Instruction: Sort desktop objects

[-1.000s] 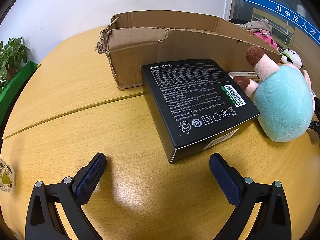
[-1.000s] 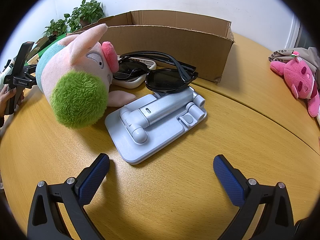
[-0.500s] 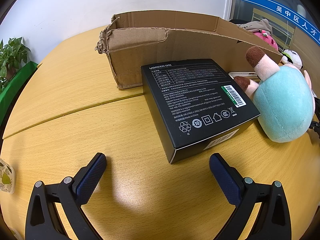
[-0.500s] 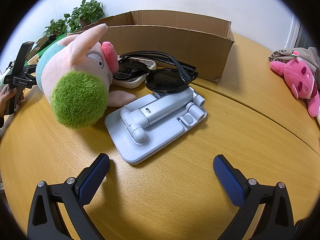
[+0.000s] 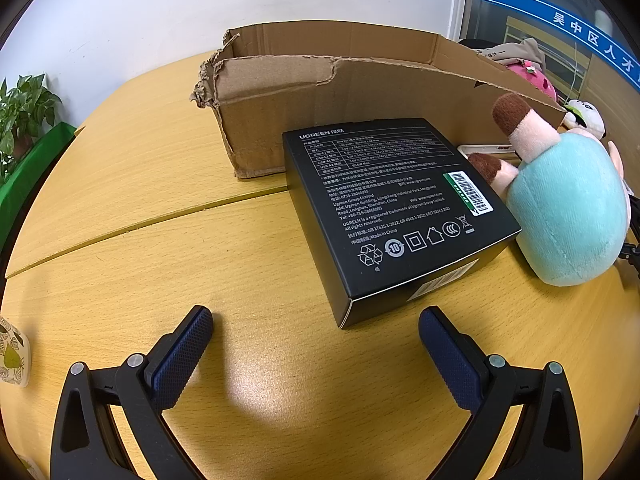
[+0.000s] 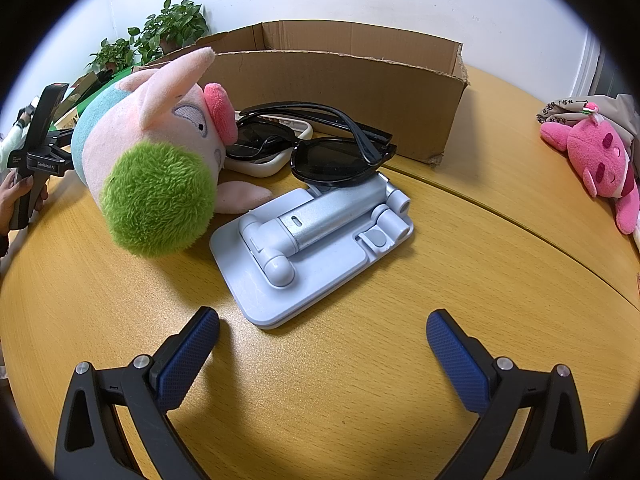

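A black UGREEN box (image 5: 396,208) lies flat on the wooden table, just ahead of my open left gripper (image 5: 316,332). A plush pig (image 5: 568,208) leans against the box's right side; in the right wrist view the plush pig (image 6: 160,160) shows its green tuft. My right gripper (image 6: 322,336) hovers open, empty, in front of a folded grey phone stand (image 6: 312,244). Black sunglasses (image 6: 328,148) rest partly on the stand and on a white case (image 6: 260,166). A torn cardboard box (image 5: 340,92) stands behind everything, also the cardboard box (image 6: 352,92) in the right wrist view.
A pink plush toy (image 6: 600,164) lies at the table's far right edge. Potted plants (image 6: 156,40) stand beyond the table on the left. A hand (image 6: 16,200) holds the other gripper at the left edge. A leaf-patterned cup (image 5: 12,360) sits at the left rim.
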`<state>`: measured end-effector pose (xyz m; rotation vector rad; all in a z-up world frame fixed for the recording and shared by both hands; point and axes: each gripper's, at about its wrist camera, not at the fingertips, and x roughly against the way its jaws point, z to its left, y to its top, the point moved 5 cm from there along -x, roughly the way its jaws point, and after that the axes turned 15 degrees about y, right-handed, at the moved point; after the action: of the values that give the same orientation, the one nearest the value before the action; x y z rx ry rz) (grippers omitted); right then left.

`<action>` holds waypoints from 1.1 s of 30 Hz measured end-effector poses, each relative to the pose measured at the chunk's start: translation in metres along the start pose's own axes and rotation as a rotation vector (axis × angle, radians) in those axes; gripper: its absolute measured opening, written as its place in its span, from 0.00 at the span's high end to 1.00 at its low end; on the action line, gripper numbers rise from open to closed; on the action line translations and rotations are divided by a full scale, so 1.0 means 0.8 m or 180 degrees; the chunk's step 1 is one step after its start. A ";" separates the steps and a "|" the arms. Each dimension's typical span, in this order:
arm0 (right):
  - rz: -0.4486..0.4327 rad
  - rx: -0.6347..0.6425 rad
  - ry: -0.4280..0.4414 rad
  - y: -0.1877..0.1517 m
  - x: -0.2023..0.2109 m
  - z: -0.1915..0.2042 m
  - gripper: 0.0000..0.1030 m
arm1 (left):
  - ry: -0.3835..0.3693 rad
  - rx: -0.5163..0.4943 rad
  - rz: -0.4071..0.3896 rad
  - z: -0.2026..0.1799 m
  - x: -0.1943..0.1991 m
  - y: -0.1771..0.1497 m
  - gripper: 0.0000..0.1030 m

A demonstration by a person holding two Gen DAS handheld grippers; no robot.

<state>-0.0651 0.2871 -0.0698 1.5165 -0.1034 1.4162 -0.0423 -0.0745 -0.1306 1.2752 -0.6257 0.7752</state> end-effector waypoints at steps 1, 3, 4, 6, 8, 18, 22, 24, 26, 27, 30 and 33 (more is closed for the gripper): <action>0.0000 0.0000 0.0000 0.000 0.000 0.000 0.00 | 0.0002 0.0001 0.0001 0.000 0.000 0.000 0.00; 0.0000 0.0000 0.0000 0.000 0.000 0.000 0.00 | 0.0004 0.0002 0.0001 0.000 0.000 0.000 0.00; 0.0000 0.0000 0.0000 0.000 0.000 0.000 0.00 | 0.0004 0.0002 0.0001 0.000 0.000 0.000 0.00; 0.0000 0.0000 0.0000 0.000 0.000 0.000 0.00 | 0.0006 0.0004 0.0002 0.000 0.000 0.000 0.00; -0.0001 -0.0001 0.0000 0.000 0.000 0.000 0.00 | 0.0007 0.0005 0.0003 0.000 0.000 0.000 0.00; -0.0001 0.0000 0.0000 0.000 -0.001 -0.001 0.00 | 0.0014 0.0016 0.0007 0.000 0.000 0.000 0.00; -0.0001 0.0000 0.0000 0.000 -0.001 0.000 0.00 | 0.0025 0.0043 0.0019 0.000 0.001 -0.001 0.00; 0.0000 0.0000 0.0000 0.000 -0.001 0.000 0.00 | 0.0023 0.0030 0.0030 -0.002 0.004 -0.003 0.00; -0.0005 -0.0013 -0.0009 0.001 -0.001 0.000 0.00 | 0.0085 0.0083 0.0096 -0.001 0.010 -0.010 0.00; -0.0009 -0.0030 -0.0023 0.002 -0.002 0.000 0.00 | 0.0124 0.0137 0.0107 -0.002 0.017 -0.014 0.00; -0.0016 -0.0063 -0.0049 0.002 -0.002 -0.001 0.00 | 0.0077 0.0352 -0.0057 -0.011 0.051 -0.019 0.00; 0.0045 -0.0174 -0.0121 -0.006 0.004 0.002 0.00 | 0.0010 0.0588 -0.0298 -0.028 0.087 -0.018 0.00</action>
<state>-0.0602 0.2897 -0.0698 1.5005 -0.1750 1.3853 0.0113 -0.0427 -0.0891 1.4614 -0.4967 0.7706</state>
